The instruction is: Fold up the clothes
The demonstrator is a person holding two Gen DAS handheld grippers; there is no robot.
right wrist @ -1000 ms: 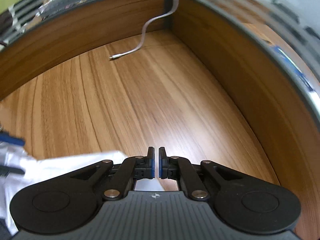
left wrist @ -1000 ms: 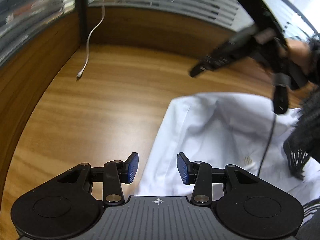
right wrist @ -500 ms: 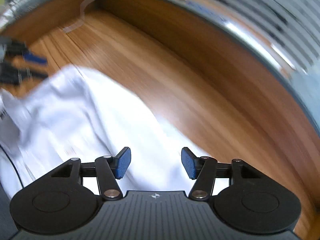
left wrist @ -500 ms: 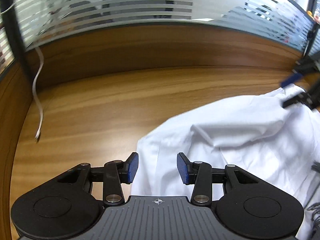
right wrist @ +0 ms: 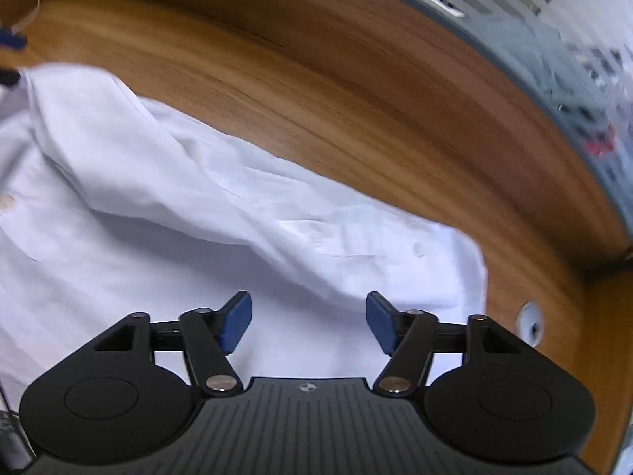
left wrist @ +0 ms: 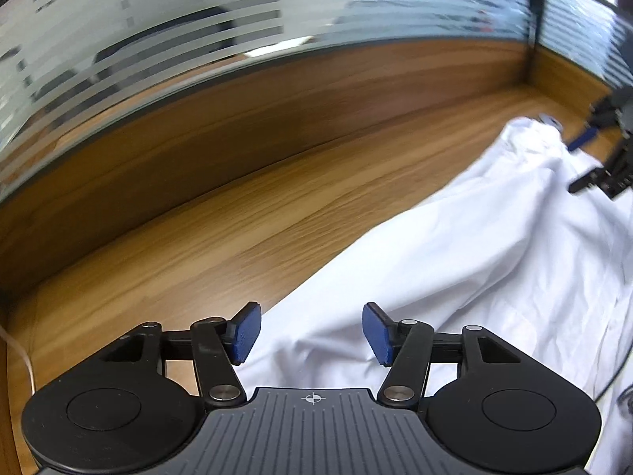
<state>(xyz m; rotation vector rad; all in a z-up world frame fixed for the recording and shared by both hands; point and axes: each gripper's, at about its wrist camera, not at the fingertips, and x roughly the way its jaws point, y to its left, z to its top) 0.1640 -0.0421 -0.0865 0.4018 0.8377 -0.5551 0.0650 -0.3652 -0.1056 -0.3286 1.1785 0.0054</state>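
Note:
A white shirt [left wrist: 455, 277] lies rumpled on the wooden desk [left wrist: 198, 245]. My left gripper [left wrist: 312, 332] hovers over the shirt's near left edge. Its jaws are opening, and cloth lies below them but none is pinched. In the right wrist view the shirt [right wrist: 198, 213] fills the lower left. My right gripper [right wrist: 308, 320] hangs above it, jaws also opening, with nothing held between the blue pads. Each gripper shows small at the edge of the other's view: the right gripper [left wrist: 585, 162] at the shirt's far end, the left gripper [right wrist: 10, 59] at the upper left.
A wooden upstand and a striped frosted glass partition [left wrist: 198, 39] border the desk. A thin white cable [left wrist: 16, 352] lies at the left, and a black cable [left wrist: 617, 360] crosses the shirt. A round cable port [right wrist: 530, 322] sits in the desk by the shirt's right edge.
The right jaws went from shut to wide apart, and the left jaws spread further. Both grippers swung away from the desk corner and now sit over the shirt.

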